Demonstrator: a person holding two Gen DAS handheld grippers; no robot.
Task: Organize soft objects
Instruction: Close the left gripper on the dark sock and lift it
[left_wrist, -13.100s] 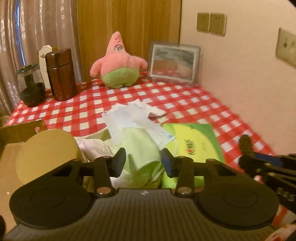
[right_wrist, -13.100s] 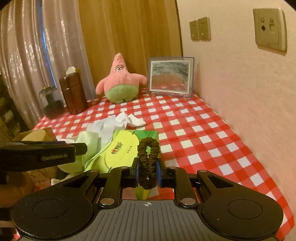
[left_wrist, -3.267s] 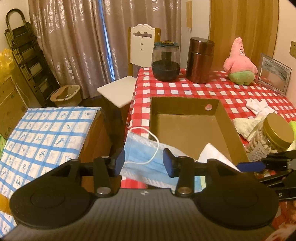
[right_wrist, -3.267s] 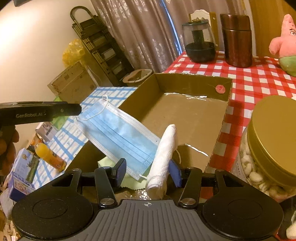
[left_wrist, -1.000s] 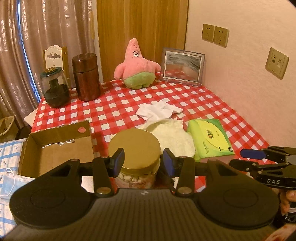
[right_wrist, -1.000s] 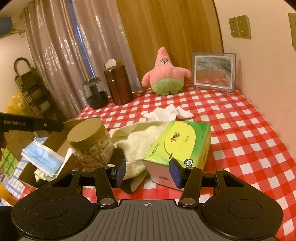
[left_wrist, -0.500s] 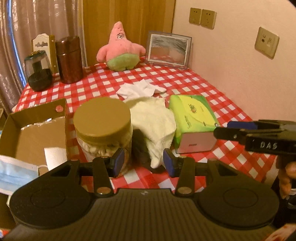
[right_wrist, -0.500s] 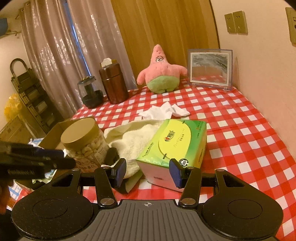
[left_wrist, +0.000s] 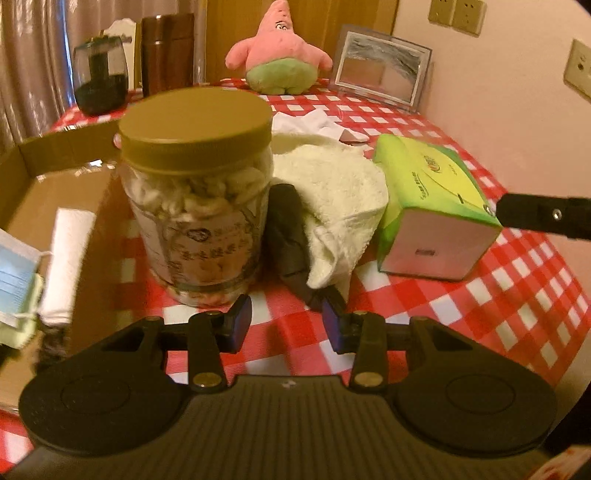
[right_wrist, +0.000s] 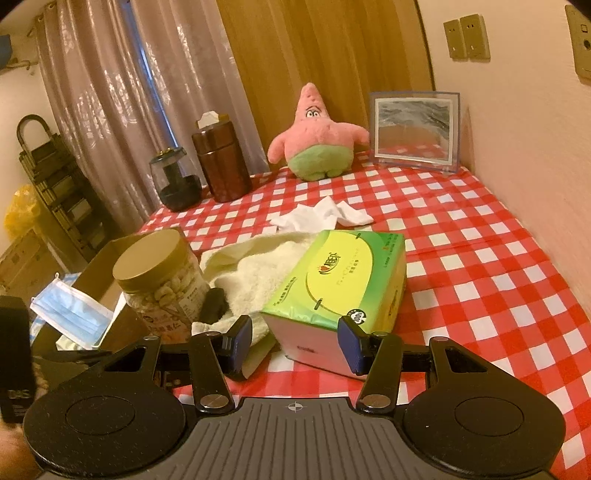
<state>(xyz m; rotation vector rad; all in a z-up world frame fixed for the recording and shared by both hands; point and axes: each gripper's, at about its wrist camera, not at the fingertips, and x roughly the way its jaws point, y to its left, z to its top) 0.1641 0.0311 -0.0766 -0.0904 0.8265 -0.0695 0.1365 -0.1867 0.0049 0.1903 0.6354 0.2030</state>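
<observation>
A cream towel (left_wrist: 332, 192) lies crumpled on the red-checked table, between a gold-lidded jar (left_wrist: 195, 184) and a green tissue pack (left_wrist: 432, 206). A dark cloth (left_wrist: 291, 236) pokes out from under the towel. My left gripper (left_wrist: 286, 323) hangs low in front of that dark cloth, its jaws closing with nothing between them. My right gripper (right_wrist: 295, 343) stands open just short of the tissue pack (right_wrist: 343, 280), pads not touching it. A blue mask (right_wrist: 70, 314) and a white roll (left_wrist: 70, 258) lie in the cardboard box (left_wrist: 55, 166).
A white cloth (right_wrist: 325, 218) lies mid-table, and a pink plush (right_wrist: 314, 136) sits at the back beside a framed picture (right_wrist: 413, 129). A brown canister (right_wrist: 221, 162) and a dark glass jar (right_wrist: 177, 181) stand back left. A wall bounds the right side.
My left gripper has sunk toward the table and come close to the jar and the dark cloth. The right gripper has hardly moved.
</observation>
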